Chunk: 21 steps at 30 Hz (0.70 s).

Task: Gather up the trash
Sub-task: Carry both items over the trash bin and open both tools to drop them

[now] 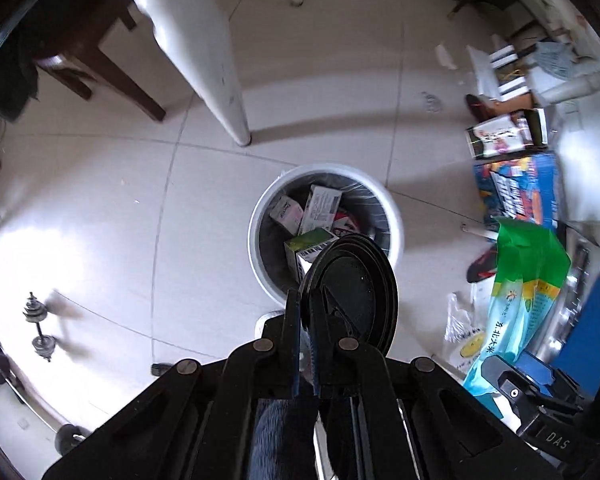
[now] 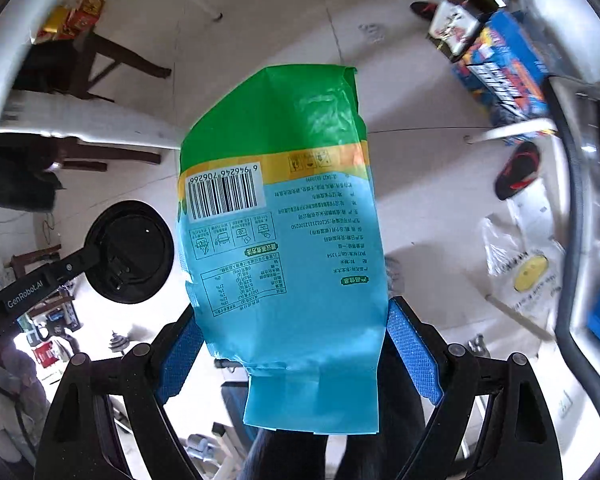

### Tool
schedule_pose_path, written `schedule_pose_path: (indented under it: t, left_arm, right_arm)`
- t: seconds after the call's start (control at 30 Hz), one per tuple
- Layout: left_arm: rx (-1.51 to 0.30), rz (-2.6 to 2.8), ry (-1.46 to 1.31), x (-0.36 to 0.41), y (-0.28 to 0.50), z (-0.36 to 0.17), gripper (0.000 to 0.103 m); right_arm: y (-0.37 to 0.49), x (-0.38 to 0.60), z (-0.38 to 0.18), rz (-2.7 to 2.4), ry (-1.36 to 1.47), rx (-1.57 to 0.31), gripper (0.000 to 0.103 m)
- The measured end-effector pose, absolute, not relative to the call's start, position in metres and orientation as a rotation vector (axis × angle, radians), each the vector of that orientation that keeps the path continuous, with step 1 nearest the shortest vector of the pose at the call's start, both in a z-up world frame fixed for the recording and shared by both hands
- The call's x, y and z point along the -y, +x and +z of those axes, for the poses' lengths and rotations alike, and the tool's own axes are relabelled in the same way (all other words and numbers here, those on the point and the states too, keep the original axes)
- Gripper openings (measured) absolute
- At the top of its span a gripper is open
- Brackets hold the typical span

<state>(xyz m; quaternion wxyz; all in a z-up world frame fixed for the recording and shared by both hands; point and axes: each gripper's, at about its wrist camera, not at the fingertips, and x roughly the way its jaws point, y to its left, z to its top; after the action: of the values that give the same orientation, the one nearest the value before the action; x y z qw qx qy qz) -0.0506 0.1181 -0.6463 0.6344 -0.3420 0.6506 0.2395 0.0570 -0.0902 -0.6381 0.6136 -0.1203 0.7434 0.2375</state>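
In the left wrist view, dumbbells [image 1: 40, 326] lie on the tiled floor [image 1: 100, 200] at the far left edge, and a white table leg [image 1: 216, 64] slants down from the top. At the centre stands a white trash bin [image 1: 260, 216] with a dark liner, already holding several small cartons [image 1: 312, 216], so some of the collecting looks done. Just below it the left claw [image 1: 306, 320] is pressed together on the rim of a black round lid [image 1: 354, 288], which hangs over the bin's near edge. To the right, a green and blue bag [image 1: 528, 292] shows beside boxes stacked along the wall.

In the right wrist view, the black round lid sits at the left of the frame, pinched by the other claw. At the centre, the right claw [image 2: 296, 344] stands spread wide with the green and blue bag [image 2: 280, 216] between its blue pads [image 2: 412, 344]; the bag's edges lie against the pads, so it appears held across its width. At the lower right a clear plastic bag [image 2: 520, 264] lies on the floor, probably still to be gathered.

Neither held item is in the bin yet. The bag hides the floor beneath it and the bin cannot be seen in that view. The bag's lower end runs out of sight behind the claw, and the right-hand clutter is too blurred to sort.
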Motion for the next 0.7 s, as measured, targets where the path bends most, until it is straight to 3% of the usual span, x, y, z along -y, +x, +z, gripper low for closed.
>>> schedule_pose_path:
  t: [0.2,0.33,0.4,0.43,0.47,0.7]
  left_arm:
    - [-1.541,0.521,-0.855,-0.131,-0.042,-0.735,0.003]
    - [-1.562,0.503,-0.857,-0.138,-0.045,-0.761,0.009]
    - [-1.562,0.520,-0.847,-0.142,-0.050,-0.764,0.037]
    - [-1.559,0.532,-0.844,-0.144,-0.053,-0.765,0.078]
    - [-1.546,0.552,-0.845,-0.147,-0.058,-0.765,0.103]
    - [-1.547,0.626,-0.805,-0.151,-0.083,-0.752,0.103]
  right_arm:
    - [0.063,0.055,-0.743,0.581,-0.305,-1.750,0.089]
    - [0.060,0.041,-0.796,0.610,-0.312,-1.781,0.090]
    - [0.057,0.035,-0.815,0.645,-0.294,-1.802,0.092]
    - [0.056,0.032,-0.823,0.661,-0.299,-1.807,0.094]
    - [0.056,0.031,-0.827,0.664,-0.301,-1.806,0.102]
    - [0.054,0.030,-0.823,0.657,-0.304,-1.743,0.103]
